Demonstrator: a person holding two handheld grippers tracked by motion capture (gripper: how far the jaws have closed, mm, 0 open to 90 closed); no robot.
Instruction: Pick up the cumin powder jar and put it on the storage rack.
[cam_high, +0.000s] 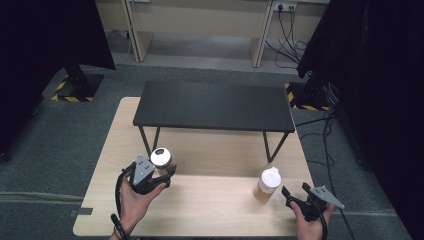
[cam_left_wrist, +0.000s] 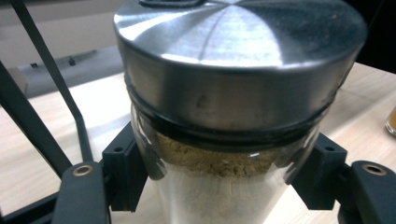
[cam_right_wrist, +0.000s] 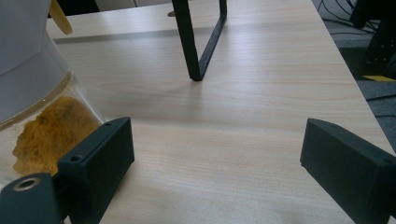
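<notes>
— What are you working on?
— A pale wood counter (cam_high: 210, 200) with a black low shelf (cam_high: 214, 106) standing on it, on grey carpet, with dark curtains at both sides.
— And your left tool (cam_high: 167, 172)?
— It is clamped on the steel-lidded jar (cam_left_wrist: 233, 93), at the counter's left front, beside the shelf's leg.
— Your right tool (cam_right_wrist: 215, 163)?
— Its jaws stand apart and empty, just beside the white-capped jar (cam_high: 267, 184) of yellow powder.
— Any label?
— No writing that can be read.
</notes>
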